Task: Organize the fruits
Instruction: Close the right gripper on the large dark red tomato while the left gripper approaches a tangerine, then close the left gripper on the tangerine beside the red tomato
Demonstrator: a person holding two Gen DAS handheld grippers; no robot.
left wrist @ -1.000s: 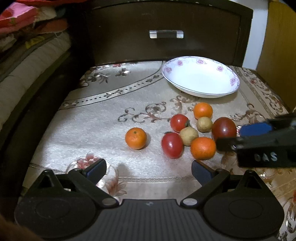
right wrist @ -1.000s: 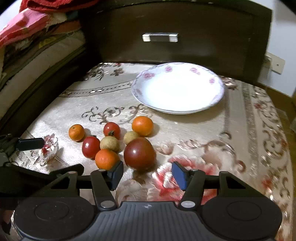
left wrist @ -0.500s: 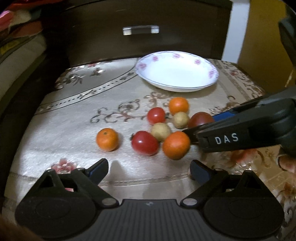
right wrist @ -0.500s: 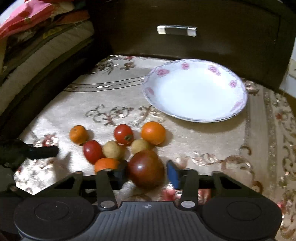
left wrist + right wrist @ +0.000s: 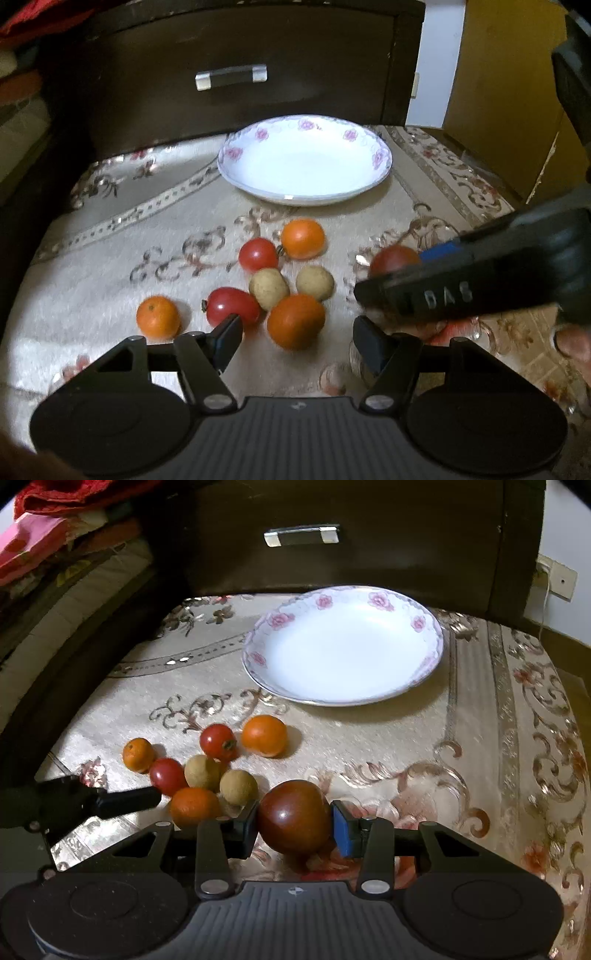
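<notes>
My right gripper (image 5: 294, 823) is shut on a large dark red tomato (image 5: 294, 819), low over the cloth; it also shows in the left wrist view (image 5: 393, 260), partly hidden by that gripper. My left gripper (image 5: 297, 341) is open, its jaws on either side of an orange tangerine (image 5: 296, 320). Beside it lie a red tomato (image 5: 232, 305), two tan longans (image 5: 269, 283), a small tangerine (image 5: 158, 317), another tomato (image 5: 258, 254) and another tangerine (image 5: 303, 238). A white floral plate (image 5: 343, 646) stands empty behind them.
A patterned beige cloth (image 5: 498, 738) covers the table. A dark wooden drawer front with a metal handle (image 5: 301, 535) rises right behind the plate. Folded bedding (image 5: 55, 554) lies to the left. A yellow cabinet (image 5: 517, 92) stands at the right.
My right gripper has closed on the dark tomato and lifted it slightly. My left gripper has moved forward and right until its jaws flank the near tangerine.
</notes>
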